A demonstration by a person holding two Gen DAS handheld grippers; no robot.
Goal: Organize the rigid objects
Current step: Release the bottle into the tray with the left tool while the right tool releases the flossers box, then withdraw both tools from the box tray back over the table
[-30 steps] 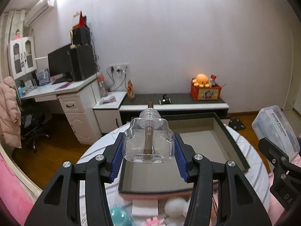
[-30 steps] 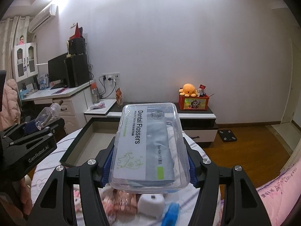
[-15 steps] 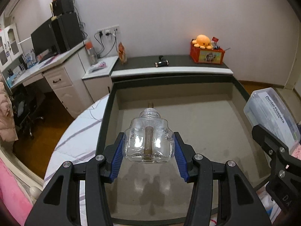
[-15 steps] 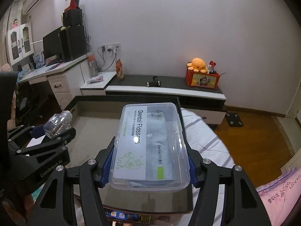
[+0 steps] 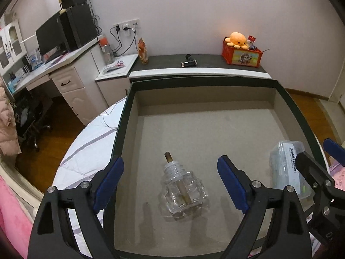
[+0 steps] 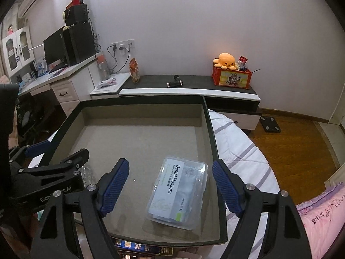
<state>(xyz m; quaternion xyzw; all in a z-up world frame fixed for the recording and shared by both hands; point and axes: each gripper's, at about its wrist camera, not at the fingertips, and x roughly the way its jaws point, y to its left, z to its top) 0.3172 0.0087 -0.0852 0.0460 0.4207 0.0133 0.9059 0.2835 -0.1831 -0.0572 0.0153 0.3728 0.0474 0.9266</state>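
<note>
From the left wrist view, the left tool (image 5: 170, 181) stands wide apart, its blue pads clear on either side of the glass bottle (image 5: 183, 191). The bottle lies on its side on the floor of the tray (image 5: 215, 79), near the front, neck pointing toward the far wall, a brown stick running through it. At the right edge the floss box (image 5: 287, 168) lies on the tray floor too, partly behind the other tool's black fingers. The tray sits on a round counter (image 5: 90, 146) with a striped white cover.

From the right wrist view, the right tool (image 6: 170, 183) is likewise spread apart, holding nothing — the floss box (image 6: 179, 192), clear plastic with a "Dental Flossers" label, rests flat on the tray (image 6: 140, 99) floor between and just beyond the pads, close to the front right corner. The left tool (image 6: 38, 153) shows at the left, with a little of the bottle glinting behind it.

Judging by this, the step in hand is the release: both objects look set down inside the tray. The next move likely calls for drawing both tools back and up without nudging bottle or box — the bottle, rounded and on its side, could roll — then reaching for whatever lies on the counter in front of the tray.
</note>
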